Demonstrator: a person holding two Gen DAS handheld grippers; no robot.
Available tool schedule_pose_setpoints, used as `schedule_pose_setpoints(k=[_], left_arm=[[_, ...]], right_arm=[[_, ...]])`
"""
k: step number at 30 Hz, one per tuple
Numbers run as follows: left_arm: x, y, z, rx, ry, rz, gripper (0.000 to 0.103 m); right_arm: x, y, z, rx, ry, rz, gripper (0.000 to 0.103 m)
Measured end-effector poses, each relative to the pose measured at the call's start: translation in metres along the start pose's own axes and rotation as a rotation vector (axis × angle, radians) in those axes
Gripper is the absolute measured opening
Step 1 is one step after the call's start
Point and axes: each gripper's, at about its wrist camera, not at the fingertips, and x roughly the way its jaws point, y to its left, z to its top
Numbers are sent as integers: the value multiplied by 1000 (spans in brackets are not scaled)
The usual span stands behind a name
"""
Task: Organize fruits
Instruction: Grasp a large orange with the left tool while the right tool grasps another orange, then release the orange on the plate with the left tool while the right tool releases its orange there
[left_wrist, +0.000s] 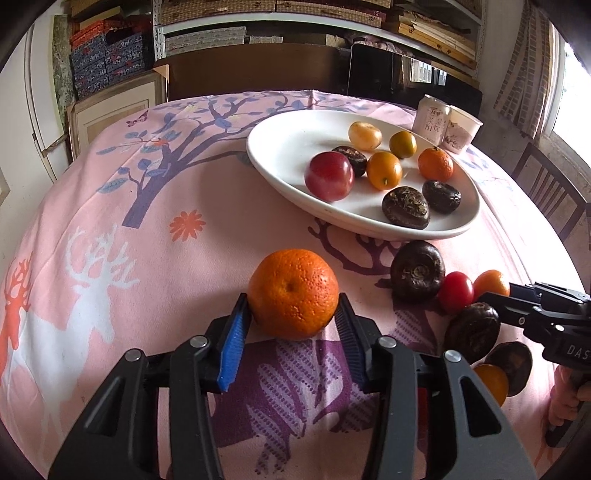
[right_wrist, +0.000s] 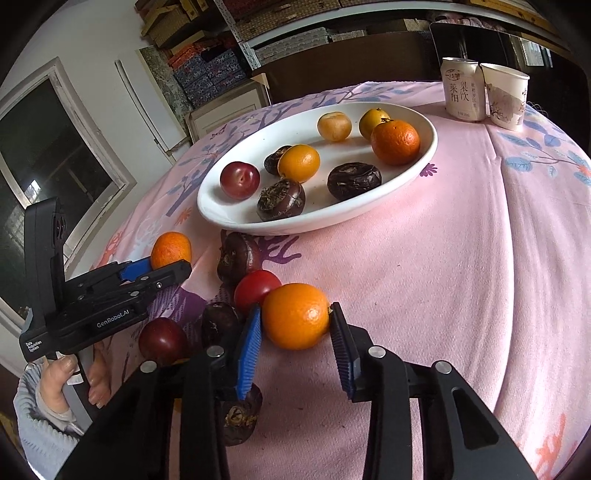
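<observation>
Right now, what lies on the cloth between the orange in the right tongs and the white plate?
In the right wrist view, a red tomato and a dark water chestnut lie between the orange and the white plate.

On the body of my left gripper I read "GenRobot.AI" in white, and lower down "Data Acquisition System". My right gripper showed only "DAS". The can bore large Chinese characters; its small print was illegible.

- Dimpled mandarin resting on pink surface, pinched between blue pads.
- Smooth orange likewise pinched, beside red tomato.
- White plate bearing eight mixed fruits.
</observation>
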Motion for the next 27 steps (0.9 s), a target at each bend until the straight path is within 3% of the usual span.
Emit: schedule_pose_setpoints(k=[4,7,11,19,24,26,27], left_arm=[[-21,1,2,-23,-67,-19,45],[-37,-5,10,-8,-124,-14,46],[-38,-12,38,10,-128,-50,46],[9,-16,104,6,-105,-34,46],[46,-5,120,-51,-63,-46,46],[54,-3,117,-38,-47,-49,48],[53,-2,115,-30,-54,-42,57]], right_arm=[[-10,-5,-1,15,-34,-13,37],[-27,-8,1,20,-106,-32,37],[-50,-7,14,12,-211,-54,37],[-18,-10,82,2,-188,-96,37],[20,-20,115,39,-169,-112,38],[29,-25,118,63,-160,-101,51],[31,-27,117,66,-156,-96,52]])
